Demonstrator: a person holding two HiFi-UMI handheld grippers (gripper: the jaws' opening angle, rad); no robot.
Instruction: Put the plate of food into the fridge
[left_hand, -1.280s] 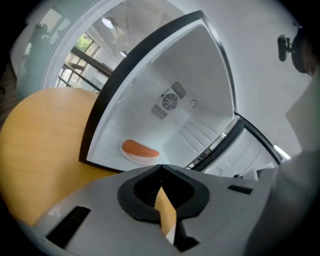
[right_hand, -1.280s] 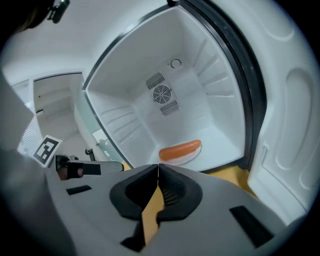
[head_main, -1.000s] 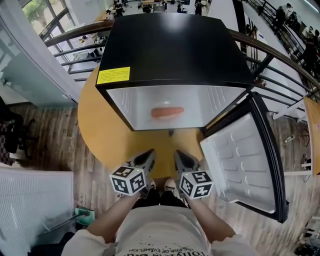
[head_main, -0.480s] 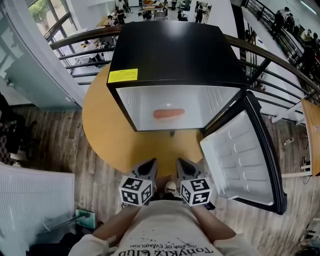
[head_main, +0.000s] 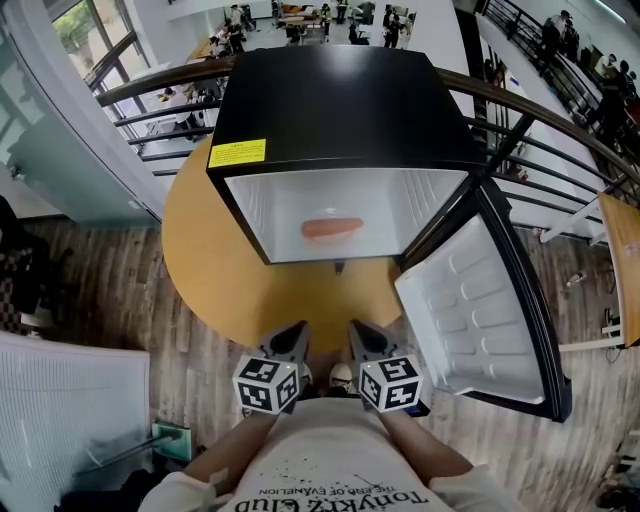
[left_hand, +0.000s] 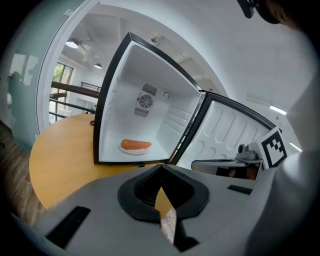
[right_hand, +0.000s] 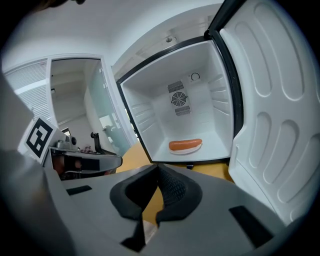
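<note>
Where the food is: the small white plate with an orange-pink sausage (right_hand: 185, 145) sits on the floor of the black mini fridge (head_main: 340, 110), about mid-way and clear of the walls. Main job looks done to me.
Fridge door: the white-lined door (head_main: 480, 310) hangs wide open, swung out to the person's right.
What it stands on: a round yellow-wood counter (head_main: 205, 260), with bare wood in front of the opening.
Left gripper: the grey left gripper (left_hand: 161, 167) is held low, close to the person's body and well back from the fridge. Fingers are pinched together at the tips, nothing in them.
Right gripper: the right gripper (right_hand: 158, 167) is the same deal, fingers closed up and empty. It's just beside the left one and on the door's side.
Step in hand (my guess): shutting the door.
How I'd do it: take the right gripper round the door's free edge and push on the black outer face, far from the hinge. Keep the fingers closed like a blunt nub.
Pace: one slow, even swing, easing off at the end, so the fridge doesn't scoot on the counter or jolt the plate.
Watch out: keep the left gripper out of the closing gap.
</note>
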